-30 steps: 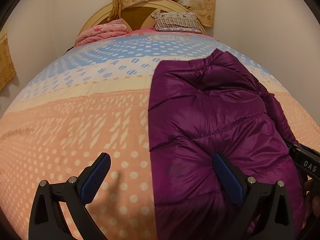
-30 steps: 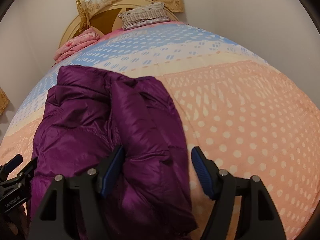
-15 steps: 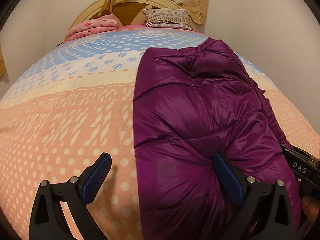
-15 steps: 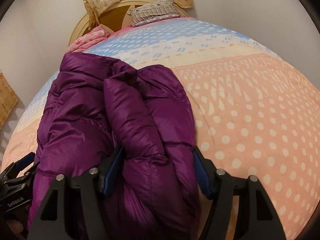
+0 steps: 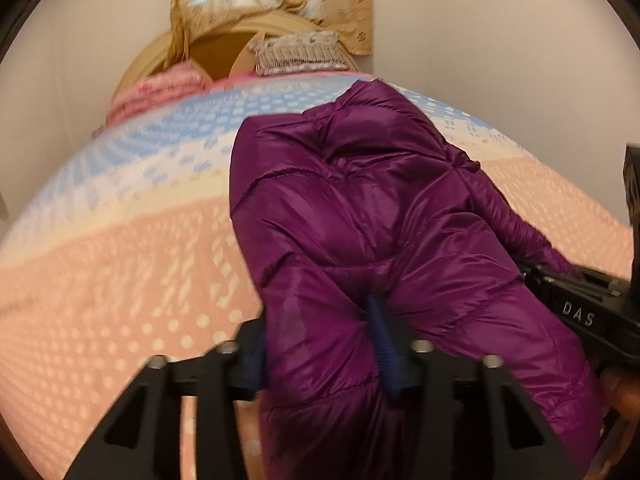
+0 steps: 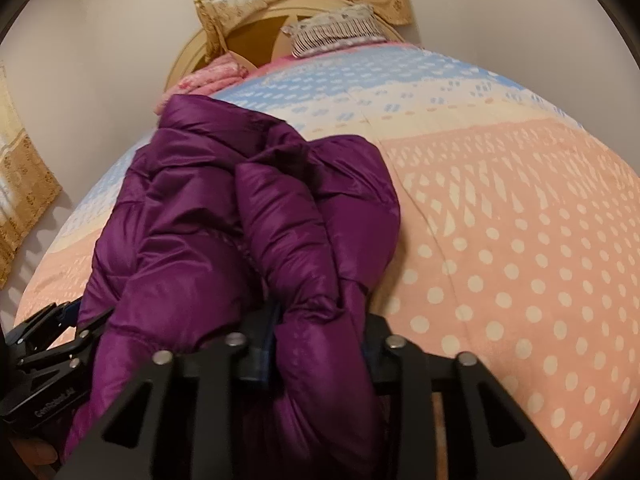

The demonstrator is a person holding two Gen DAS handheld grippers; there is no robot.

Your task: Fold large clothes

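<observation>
A purple puffer jacket (image 5: 360, 216) lies lengthwise on the bed, sleeves folded onto its body; it also shows in the right wrist view (image 6: 248, 216). My left gripper (image 5: 320, 352) is shut on the jacket's near hem at its left side, and the fabric bulges between the blue pads. My right gripper (image 6: 320, 340) is shut on the near hem at the jacket's right side, over the folded sleeve. Each gripper shows in the other's view: the right one (image 5: 580, 312) and the left one (image 6: 48, 344). The hem rises off the bed.
The bed (image 6: 520, 240) has a peach, cream and blue dotted cover. A pink folded blanket (image 5: 160, 88) and a patterned pillow (image 5: 300, 52) lie at the headboard. White walls flank the bed, with curtains (image 6: 28, 184) at the left.
Both grippers moved forward onto the jacket's near hem and shut on it. The hem now lifts off the bed.
</observation>
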